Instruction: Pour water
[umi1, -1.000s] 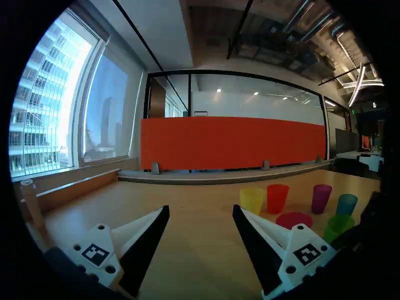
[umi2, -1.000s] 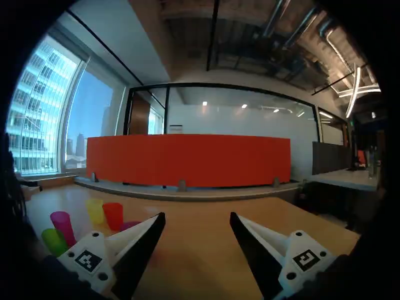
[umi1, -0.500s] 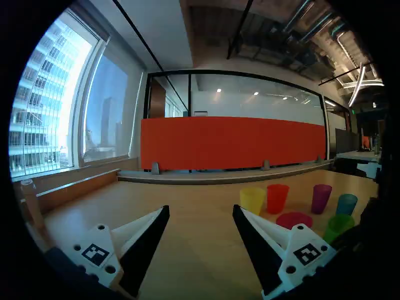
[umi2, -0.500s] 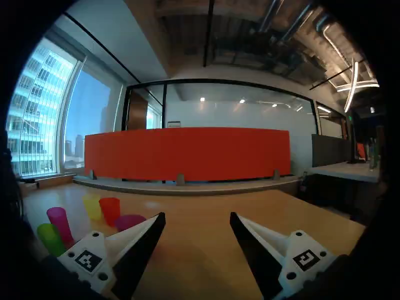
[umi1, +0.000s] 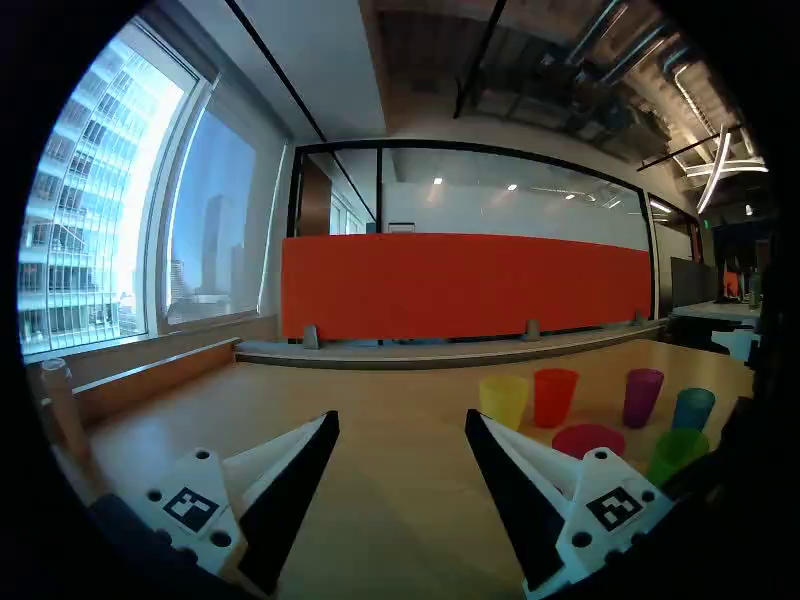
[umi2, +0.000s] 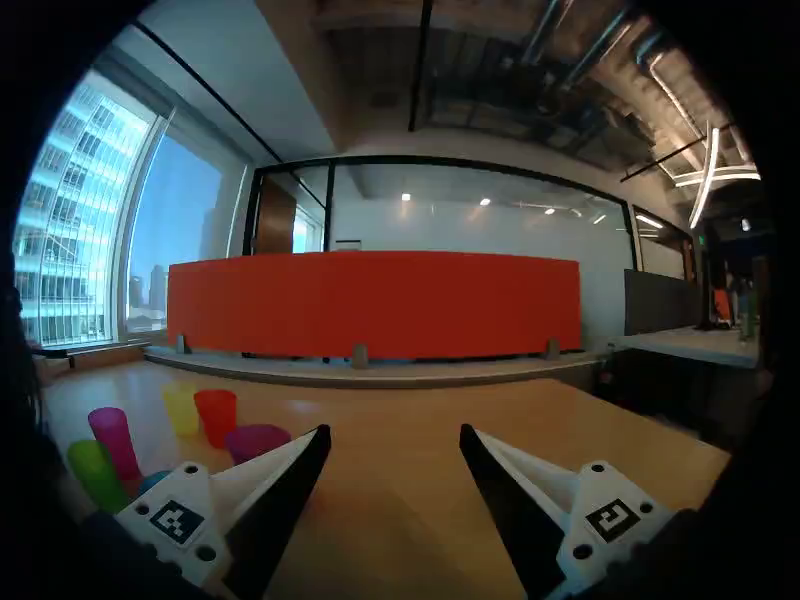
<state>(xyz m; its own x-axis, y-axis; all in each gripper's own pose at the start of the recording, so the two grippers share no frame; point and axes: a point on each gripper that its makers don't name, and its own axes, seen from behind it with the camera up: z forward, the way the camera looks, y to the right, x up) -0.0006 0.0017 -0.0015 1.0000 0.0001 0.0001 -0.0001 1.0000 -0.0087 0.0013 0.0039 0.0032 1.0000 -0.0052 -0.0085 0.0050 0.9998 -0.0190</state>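
My left gripper (umi1: 400, 414) hangs spread wide over the pale wooden table (umi1: 400, 520) with nothing between its fingers. My right gripper (umi2: 395, 430) is just as wide and just as bare.

The task's things stand in a cluster between the two, well in from the far edge where the orange partition panel (umi1: 465, 285) runs. There is a translucent yellow plastic cup (umi1: 503, 400) close against a red plastic cup (umi1: 554, 396). With them are a purple plastic cup (umi1: 643, 396), a teal plastic cup (umi1: 693, 407), a green plastic cup (umi1: 680, 447) and a squat magenta plastic cup (umi1: 588, 438). Which one holds water I can't tell (nor whether any does).

The risk, as I judge it, is that the cups look light and stand crowded. A wide finger coming in could tip a neighbour, and a hard squeeze could buckle a thin wall and spill.

I can read no brand or writing. The fingers carry only square black-and-white coded markers (umi1: 191, 507).
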